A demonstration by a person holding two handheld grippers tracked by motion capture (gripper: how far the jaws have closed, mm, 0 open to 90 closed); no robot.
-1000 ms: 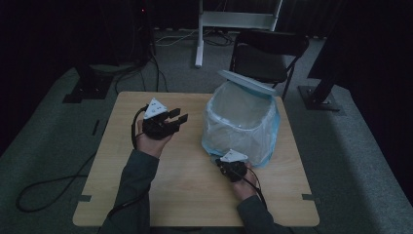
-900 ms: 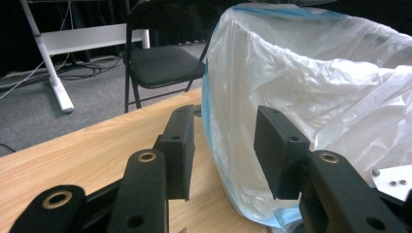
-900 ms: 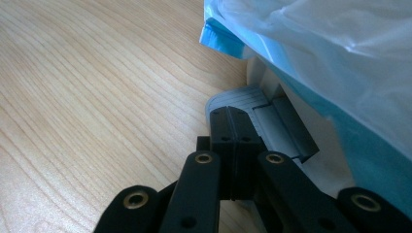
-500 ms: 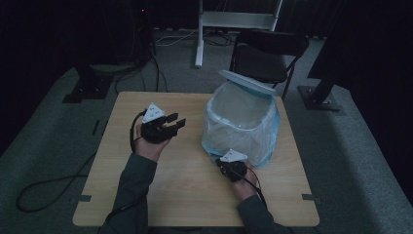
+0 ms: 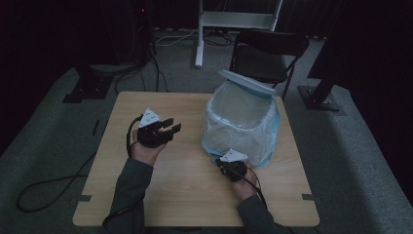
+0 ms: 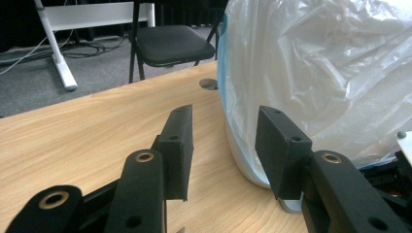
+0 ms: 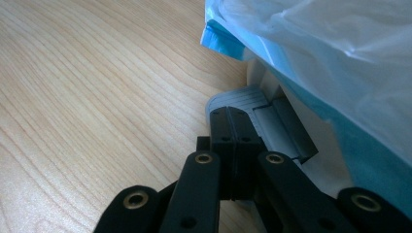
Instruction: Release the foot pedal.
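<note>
A white pedal bin [image 5: 241,122] lined with a clear plastic bag with a blue hem stands on the right half of the wooden table [image 5: 160,195], its lid [image 5: 246,82] tilted up. My right gripper [image 5: 230,162] is at the bin's near foot. In the right gripper view its jaws [image 7: 234,116] are shut together with nothing between them, tips resting on the grey pedal [image 7: 282,121]. My left gripper [image 5: 173,124] hovers left of the bin, pointing toward it. Its jaws [image 6: 223,145] stand open and empty, with the bagged bin [image 6: 316,73] just ahead.
A black chair [image 5: 268,53] stands behind the table, close to the bin. A white desk leg [image 5: 199,39] rises further back. Cables [image 5: 48,185] lie on the grey carpet to the left. A dark stand base [image 5: 319,95] sits on the floor at the right.
My left gripper has sunk a little and come slightly nearer the person. The right gripper and the bin's raised lid have stayed as they were.
</note>
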